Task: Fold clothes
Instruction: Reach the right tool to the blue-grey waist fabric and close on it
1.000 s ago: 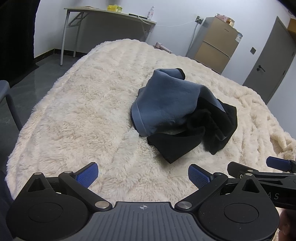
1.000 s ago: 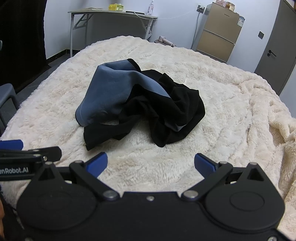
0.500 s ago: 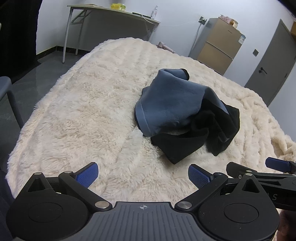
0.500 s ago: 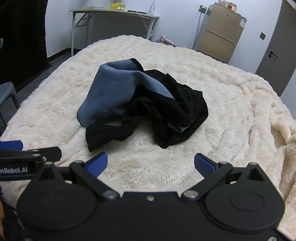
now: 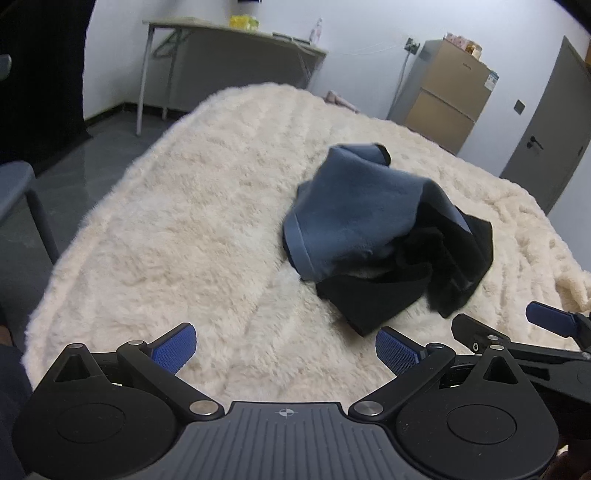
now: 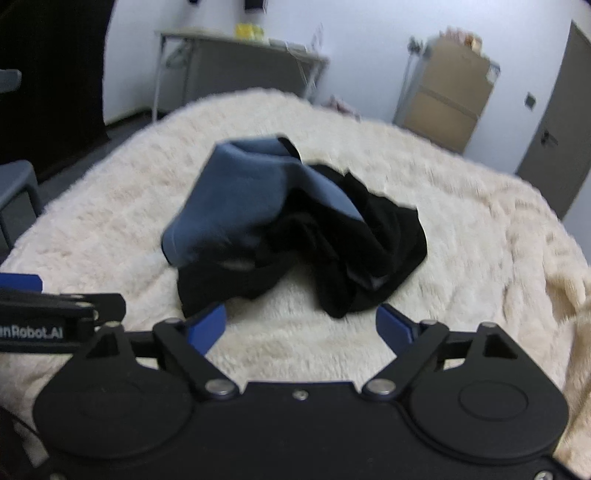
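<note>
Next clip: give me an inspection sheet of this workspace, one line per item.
Surface: cream fluffy blanket over the bed.
Job's things: blue and black garment, crumpled in a heap, unfolded.
Clutter: nothing seen on the blanket.
Grippers: left gripper open, empty; right gripper open, empty, short of the garment.
Cables: cord along the far wall to a socket.
Surroundings: desk, tan cabinet, grey door.

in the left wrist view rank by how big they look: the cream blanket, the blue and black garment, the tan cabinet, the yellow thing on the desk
1. cream blanket
2. blue and black garment
3. tan cabinet, though it stands farther back
4. yellow thing on the desk
</note>
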Demonstrator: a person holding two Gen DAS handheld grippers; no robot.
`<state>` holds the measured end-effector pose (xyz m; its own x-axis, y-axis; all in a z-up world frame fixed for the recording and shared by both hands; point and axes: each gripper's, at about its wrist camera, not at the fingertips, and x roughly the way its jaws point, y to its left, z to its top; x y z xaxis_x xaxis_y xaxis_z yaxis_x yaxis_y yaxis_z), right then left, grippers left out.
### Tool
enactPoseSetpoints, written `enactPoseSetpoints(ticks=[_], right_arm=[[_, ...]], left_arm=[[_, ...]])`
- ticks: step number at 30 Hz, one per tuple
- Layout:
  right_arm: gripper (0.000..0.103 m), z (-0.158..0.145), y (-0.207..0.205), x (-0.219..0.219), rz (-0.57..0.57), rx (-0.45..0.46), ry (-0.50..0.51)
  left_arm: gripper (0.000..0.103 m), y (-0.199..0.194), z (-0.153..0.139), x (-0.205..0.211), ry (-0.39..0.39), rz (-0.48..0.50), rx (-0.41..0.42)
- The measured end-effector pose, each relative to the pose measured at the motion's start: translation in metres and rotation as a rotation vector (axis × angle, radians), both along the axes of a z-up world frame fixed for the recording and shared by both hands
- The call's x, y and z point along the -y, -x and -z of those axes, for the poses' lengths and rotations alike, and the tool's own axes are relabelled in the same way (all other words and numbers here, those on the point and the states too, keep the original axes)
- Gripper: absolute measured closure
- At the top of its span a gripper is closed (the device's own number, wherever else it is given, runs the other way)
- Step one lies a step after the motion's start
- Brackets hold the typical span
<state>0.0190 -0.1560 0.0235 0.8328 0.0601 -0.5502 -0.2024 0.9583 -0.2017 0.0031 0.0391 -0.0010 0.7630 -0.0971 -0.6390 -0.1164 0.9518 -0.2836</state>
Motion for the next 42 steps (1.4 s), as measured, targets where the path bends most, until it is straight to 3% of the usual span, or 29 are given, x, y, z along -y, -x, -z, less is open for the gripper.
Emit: enactPoseSetpoints(ticks=[4,6,8,10,14,19,26,34,36,38,41,42], right_arm=[[0.013,-0.001,-0.008,0.004,-0.088,-0.108,-0.12],[0.012,-0.002,-0.008,-0.001,-0.096,-0.114,-0.11],[0.012,-0.004,-0.006,-0.012,-0.105,-0.089,-0.047],[0.012,-0.007,-0.009,-0.016,-0.137,-0.095,-0.049],[0.013,-0.01,-0.028,-0.015,-0.251,-0.112,-0.063],[0.02,-0.01,-0.06,-0.024,-0.249,-0.098,0.028],[0.019,-0.008,-0.094,-0.046,-0.282,-0.122,0.088],[0.019,-0.006,-0.134,-0.072,-0.321,-0.15,0.157],[0.028,-0.006,-0.143,-0.078,-0.33,-0.157,0.174],[0.072,-0.005,-0.153,-0.084,-0.34,-0.164,0.191],[0.094,-0.004,-0.168,-0.094,-0.354,-0.174,0.217],[0.095,-0.004,-0.173,-0.097,-0.359,-0.178,0.226]], left_arm=[[0.0,0.007,-0.004,-0.008,0.04,-0.004,0.121],[0.0,0.007,-0.006,-0.006,0.027,0.022,0.131],[0.0,0.006,-0.008,-0.004,0.002,0.027,0.126],[0.0,0.006,-0.01,-0.003,-0.022,0.021,0.114],[0.0,0.008,-0.01,-0.016,0.029,-0.005,0.115],[0.0,0.009,-0.006,-0.029,0.095,-0.012,0.098],[0.0,0.005,-0.001,-0.032,0.118,-0.006,0.053],[0.0,0.005,-0.002,-0.031,0.128,0.024,0.072],[0.0,0.006,-0.002,-0.03,0.125,0.025,0.076],[0.0,0.007,-0.002,-0.031,0.127,0.026,0.081],[0.0,0.007,-0.003,-0.031,0.13,0.025,0.087],[0.0,0.007,-0.002,-0.032,0.13,0.026,0.087]])
